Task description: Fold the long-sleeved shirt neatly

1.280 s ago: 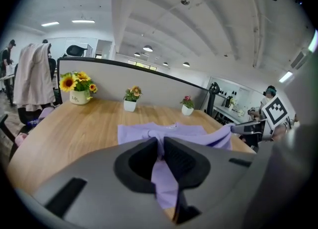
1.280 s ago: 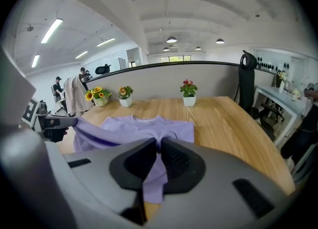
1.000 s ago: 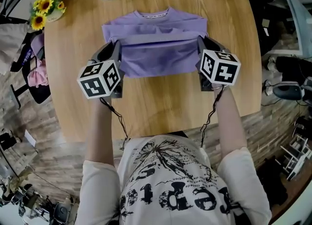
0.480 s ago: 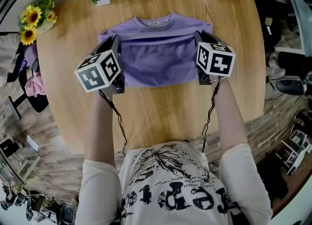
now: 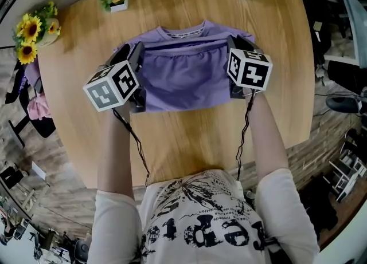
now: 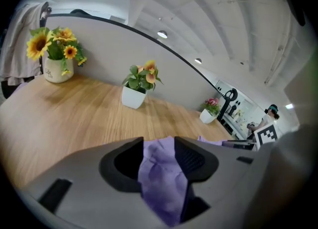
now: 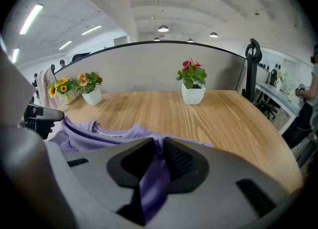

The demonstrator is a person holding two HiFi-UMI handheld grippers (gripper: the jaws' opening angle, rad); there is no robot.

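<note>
Left gripper (image 5: 131,58) jaws have just been opening, shirt (image 5: 180,79) hem slack between them; right gripper (image 5: 236,44) stays clamped on it. Hem has reached the collar (image 5: 182,30) on the table (image 5: 189,137): fold looks laid

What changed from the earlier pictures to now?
Both grippers carried the near edge of the shirt toward its collar, folding it over. The left gripper has just been opening its jaws, cloth still between them; the right gripper still pinches its side. The collar stayed on the table.
</note>
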